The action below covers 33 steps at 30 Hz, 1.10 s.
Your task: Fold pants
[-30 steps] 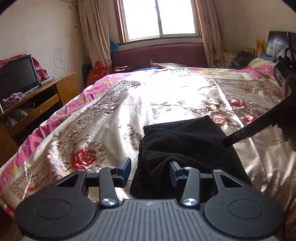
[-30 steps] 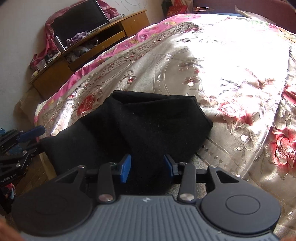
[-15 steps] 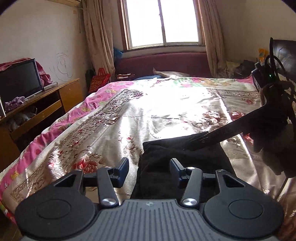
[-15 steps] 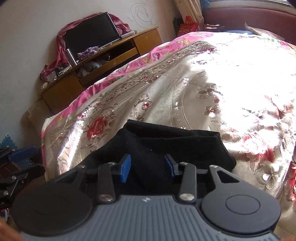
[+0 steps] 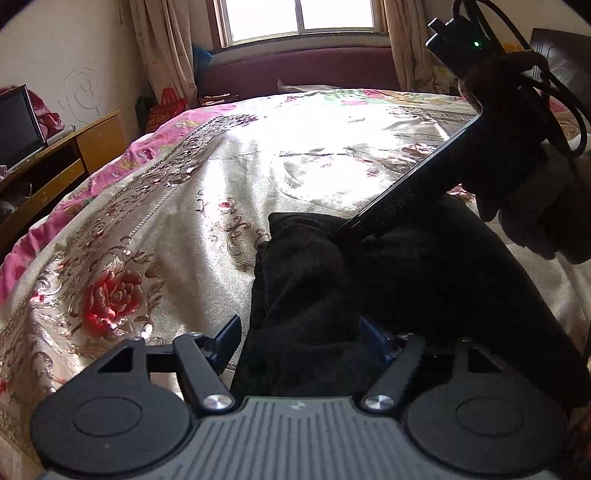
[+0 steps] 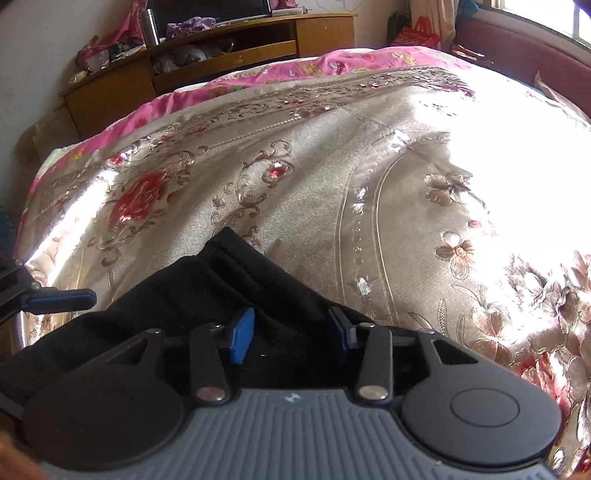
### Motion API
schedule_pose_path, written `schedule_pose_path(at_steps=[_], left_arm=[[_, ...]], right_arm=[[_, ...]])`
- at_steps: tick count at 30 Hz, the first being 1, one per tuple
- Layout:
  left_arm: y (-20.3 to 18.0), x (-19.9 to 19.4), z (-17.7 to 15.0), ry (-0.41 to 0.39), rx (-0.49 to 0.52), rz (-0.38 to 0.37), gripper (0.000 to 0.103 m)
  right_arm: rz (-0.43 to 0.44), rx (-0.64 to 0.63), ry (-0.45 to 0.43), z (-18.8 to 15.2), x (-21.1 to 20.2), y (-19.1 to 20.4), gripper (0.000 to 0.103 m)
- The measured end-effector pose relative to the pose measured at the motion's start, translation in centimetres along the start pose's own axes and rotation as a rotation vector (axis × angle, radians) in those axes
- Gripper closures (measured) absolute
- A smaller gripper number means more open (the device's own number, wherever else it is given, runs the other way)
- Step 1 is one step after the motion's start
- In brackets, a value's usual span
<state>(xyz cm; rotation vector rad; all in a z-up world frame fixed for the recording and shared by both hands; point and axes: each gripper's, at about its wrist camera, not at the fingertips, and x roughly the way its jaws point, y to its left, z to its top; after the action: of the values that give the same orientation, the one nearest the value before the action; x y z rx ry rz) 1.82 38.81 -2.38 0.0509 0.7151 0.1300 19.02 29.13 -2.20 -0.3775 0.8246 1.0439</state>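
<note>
The black pants [image 5: 388,280] lie folded in a thick bundle on the floral bedspread [image 5: 207,206] near the bed's near edge. My left gripper [image 5: 301,341] is open, its fingers either side of the bundle's near left edge, with fabric bulging between them. My right gripper [image 6: 290,334] is open, low over the pants [image 6: 236,288] at their far corner. In the left wrist view the right gripper's body [image 5: 417,192] reaches down onto the top of the bundle. In the right wrist view a blue fingertip [image 6: 61,300] of the left gripper shows at the left.
A wooden TV stand [image 6: 207,62] with a screen and clutter stands left of the bed. A window [image 5: 299,16], curtains and a maroon headboard [image 5: 303,72] are at the far end. The bedspread stretches far ahead and to the right.
Both grippers have come down and closer to the pants. The right gripper swung across to the bundle's far corner. The left gripper now has fabric between its open fingers.
</note>
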Motion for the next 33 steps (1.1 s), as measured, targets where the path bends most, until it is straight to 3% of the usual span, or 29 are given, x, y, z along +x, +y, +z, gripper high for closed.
schedule_pose_path(at_steps=[2, 6, 11, 13, 17, 21, 29, 33], left_arm=[[0.0, -0.7, 0.4, -0.008, 0.011, 0.001, 0.017], [0.0, -2.3, 1.4, -0.029, 0.067, 0.017, 0.018], [1.3, -1.4, 1.5, 0.005, 0.0, -0.036, 0.018], [1.6, -0.9, 1.4, 0.012, -0.038, -0.069, 0.018], [1.7, 0.3, 1.2, 0.04, -0.062, -0.13, 0.017], [2.6, 1.1, 0.6, 0.048, -0.092, -0.149, 0.003], [3.9, 1.6, 0.1, 0.038, -0.105, -0.186, 0.0], [4.5, 4.4, -0.3, 0.1, -0.297, -0.297, 0.0]], right_arm=[[-0.027, 0.014, -0.033, -0.1, -1.7, 0.0, 0.061], [0.043, 0.127, -0.117, -1.6, -7.2, -1.5, 0.057], [0.083, 0.253, -0.067, -6.0, -10.7, -2.9, 0.057], [0.104, 0.298, -0.035, -7.4, -10.7, -3.2, 0.055], [0.142, 0.419, 0.0, -9.5, -9.2, -3.7, 0.039], [0.206, 0.54, -0.031, -10.0, -7.6, -4.7, 0.027], [0.239, 0.573, -0.063, -11.6, -7.7, -6.3, 0.03], [0.233, 0.585, -0.071, -10.9, -6.0, -5.1, 0.028]])
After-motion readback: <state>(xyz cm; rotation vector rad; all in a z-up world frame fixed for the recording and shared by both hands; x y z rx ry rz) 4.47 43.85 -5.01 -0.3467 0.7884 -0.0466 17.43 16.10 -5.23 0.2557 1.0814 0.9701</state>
